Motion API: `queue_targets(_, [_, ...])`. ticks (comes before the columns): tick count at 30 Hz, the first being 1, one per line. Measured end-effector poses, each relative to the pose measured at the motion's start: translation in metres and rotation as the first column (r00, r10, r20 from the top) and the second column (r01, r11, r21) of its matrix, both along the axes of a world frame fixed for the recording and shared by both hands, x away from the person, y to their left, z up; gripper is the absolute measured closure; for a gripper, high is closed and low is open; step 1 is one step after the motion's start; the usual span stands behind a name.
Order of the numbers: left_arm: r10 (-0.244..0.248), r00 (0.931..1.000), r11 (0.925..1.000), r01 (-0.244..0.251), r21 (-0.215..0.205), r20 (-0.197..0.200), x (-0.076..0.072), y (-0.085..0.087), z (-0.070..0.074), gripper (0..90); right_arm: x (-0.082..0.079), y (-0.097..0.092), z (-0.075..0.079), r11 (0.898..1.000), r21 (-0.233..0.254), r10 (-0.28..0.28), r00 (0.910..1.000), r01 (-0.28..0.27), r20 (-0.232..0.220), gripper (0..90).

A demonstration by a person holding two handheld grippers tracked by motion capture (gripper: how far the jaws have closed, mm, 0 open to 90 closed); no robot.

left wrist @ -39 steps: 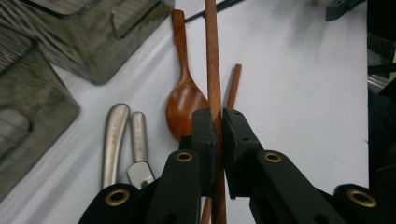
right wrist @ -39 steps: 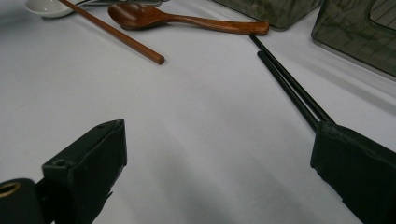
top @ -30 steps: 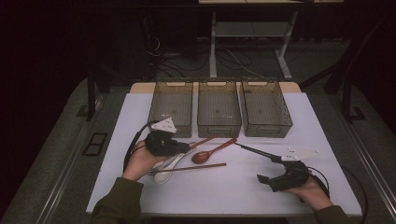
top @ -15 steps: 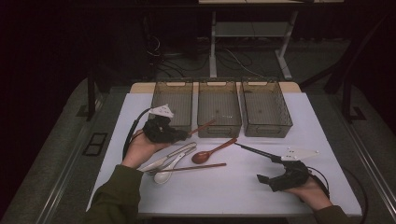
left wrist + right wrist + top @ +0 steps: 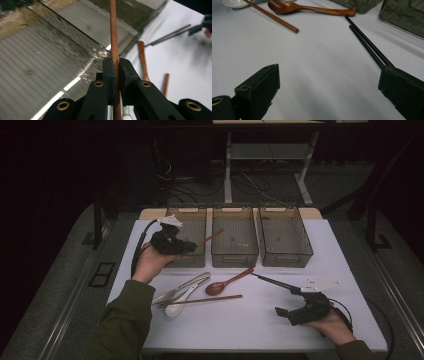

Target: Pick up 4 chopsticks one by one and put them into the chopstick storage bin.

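Since a second ago my left gripper [image 5: 186,248] has lifted off the white table [image 5: 260,320] and swung toward the left bin [image 5: 187,222], carrying one wooden chopstick [image 5: 114,40] clamped between its closed jaws; my right gripper [image 5: 289,306] has not budged. Seen from above, the stick now slants over that bin's right wall, its free tip reaching toward the middle bin [image 5: 235,237], so it straddles the wall between the two — not yet inside either. To do this well I judge I should turn the stick until it runs along the left bin's length, lower it until it is down between the walls, and only then ease the jaws apart, so it cannot bounce off the rim or roll out. I am pinching it partway along, with a long stretch ahead of the pads, so that far end will swing wide with any twist of my wrist and I should turn slowly. Its mate, the second wooden chopstick [image 5: 212,299], lies on the table in front of the left bin beside the wooden spoon [image 5: 227,282], the white spoon [image 5: 177,306] and some metal cutlery [image 5: 182,287]. My right gripper rests on the table well to the right of that bin — jaws wide apart, holding nothing, the black chopsticks [image 5: 367,46] lying next to one jaw
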State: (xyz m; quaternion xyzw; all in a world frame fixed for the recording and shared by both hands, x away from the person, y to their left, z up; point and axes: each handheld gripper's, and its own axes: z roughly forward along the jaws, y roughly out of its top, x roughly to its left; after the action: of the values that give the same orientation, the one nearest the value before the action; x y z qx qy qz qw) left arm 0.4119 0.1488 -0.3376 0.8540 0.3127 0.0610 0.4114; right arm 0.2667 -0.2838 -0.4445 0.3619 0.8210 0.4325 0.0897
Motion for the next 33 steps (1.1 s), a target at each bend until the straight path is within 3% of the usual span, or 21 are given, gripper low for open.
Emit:
queue_targets(9, [0.078,0.9965,0.9969,-0.079,0.005,0.031,0.027,0.003,0.002,83.0,0.000,0.000,-0.001,1.000,0.004,0.003,1.0000,-0.003,-0.003,3.7])
queue_targets(16, [0.147,0.9883,0.9892,-0.147,-0.007,0.041,0.047,0.004,0.000,82.9,0.000,0.000,-0.001,1.000,0.000,0.010,0.9999,-0.010,-0.005,3.7])
queue_targets(21, [0.198,0.9790,0.9798,-0.197,-0.035,0.046,0.061,0.009,-0.002,82.9,0.000,0.000,-0.001,1.000,0.006,0.009,1.0000,-0.009,-0.004,3.7])
queue_targets(26, [0.236,0.9703,0.9717,-0.235,-0.028,0.054,0.072,0.011,-0.006,82.9,0.000,-0.001,-0.001,1.000,0.006,0.009,0.9999,-0.009,-0.006,3.7])
queue_targets(33, [0.308,0.9508,0.9507,-0.307,-0.046,0.033,0.089,0.014,-0.018,82.9,0.000,-0.001,0.000,1.000,0.009,0.010,0.9999,-0.010,-0.010,3.7])
